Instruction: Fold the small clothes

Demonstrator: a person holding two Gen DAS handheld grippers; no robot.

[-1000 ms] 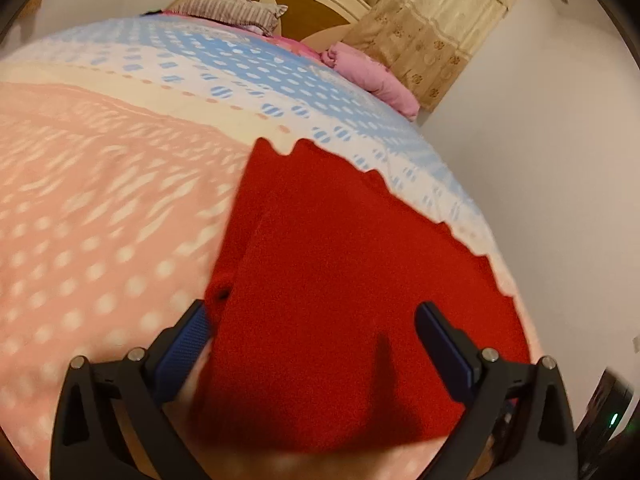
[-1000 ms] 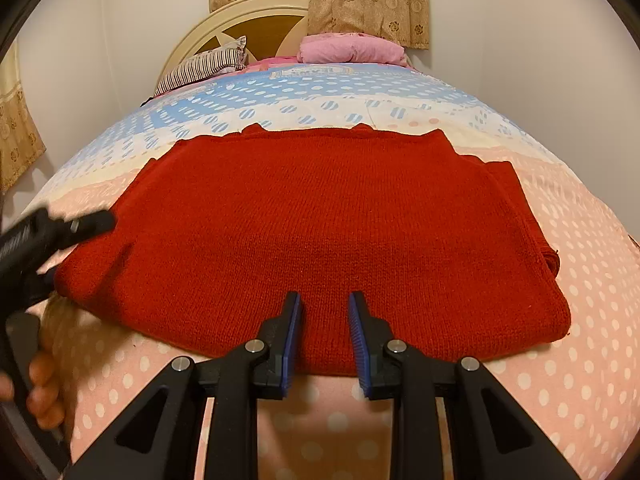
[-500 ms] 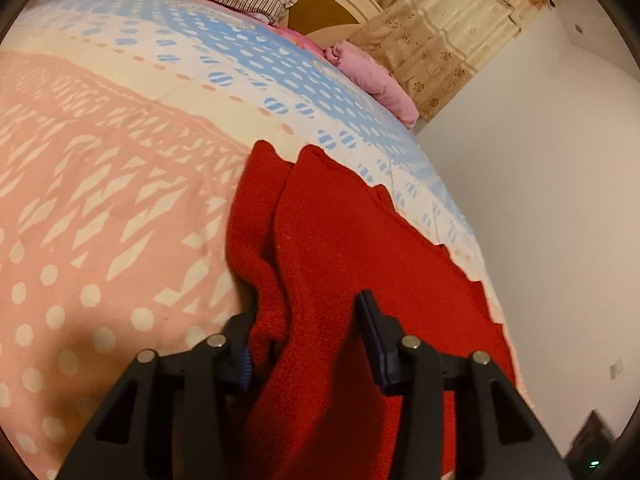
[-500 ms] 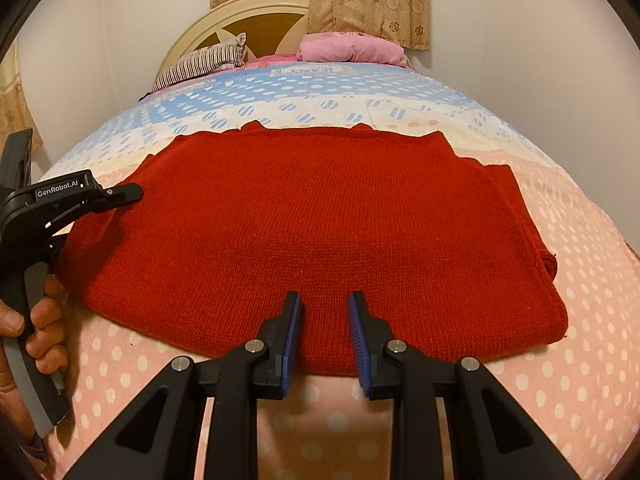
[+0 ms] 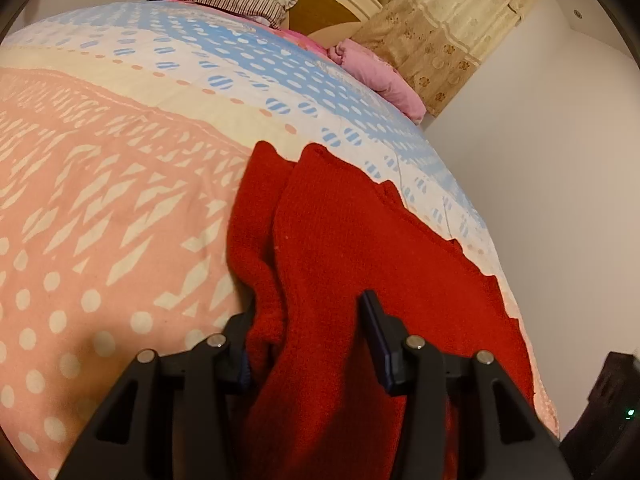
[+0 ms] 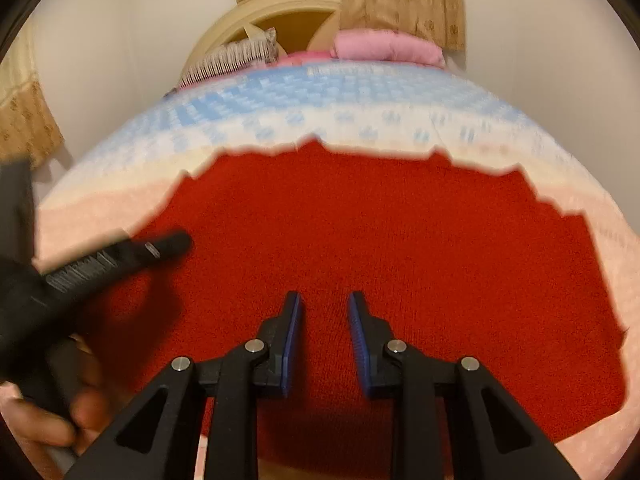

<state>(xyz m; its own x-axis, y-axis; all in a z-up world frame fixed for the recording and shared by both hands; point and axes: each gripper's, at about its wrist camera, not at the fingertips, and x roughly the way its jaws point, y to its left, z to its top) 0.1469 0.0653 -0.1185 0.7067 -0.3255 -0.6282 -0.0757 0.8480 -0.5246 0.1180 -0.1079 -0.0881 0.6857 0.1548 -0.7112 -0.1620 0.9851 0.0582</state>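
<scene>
A red knitted sweater (image 5: pixel 340 240) lies flat on the bed (image 5: pixel 100 200). My left gripper (image 5: pixel 308 304) has the sweater's left edge bunched up between its fingers; the pads press on the fabric while the jaws are opening slightly. In the right wrist view the sweater (image 6: pixel 400 232) fills the middle, and one of the left gripper's fingers (image 6: pixel 160 248) rests at its left side. My right gripper (image 6: pixel 324 296) hovers over the sweater's near part, jaws a narrow gap apart with nothing between them.
The bedspread has pink, cream and blue dotted bands (image 6: pixel 320 100). A striped pillow (image 5: pixel 240 0) and a pink pillow (image 5: pixel 380 76) lie by the headboard (image 6: pixel 280 12). A wall runs close along the bed's right side. A person's hand (image 6: pixel 48 420) holds the left gripper.
The left jaws came together from wide apart onto the sweater's edge and bunched it up. The right gripper moved forward over the sweater, with its jaw gap unchanged.
</scene>
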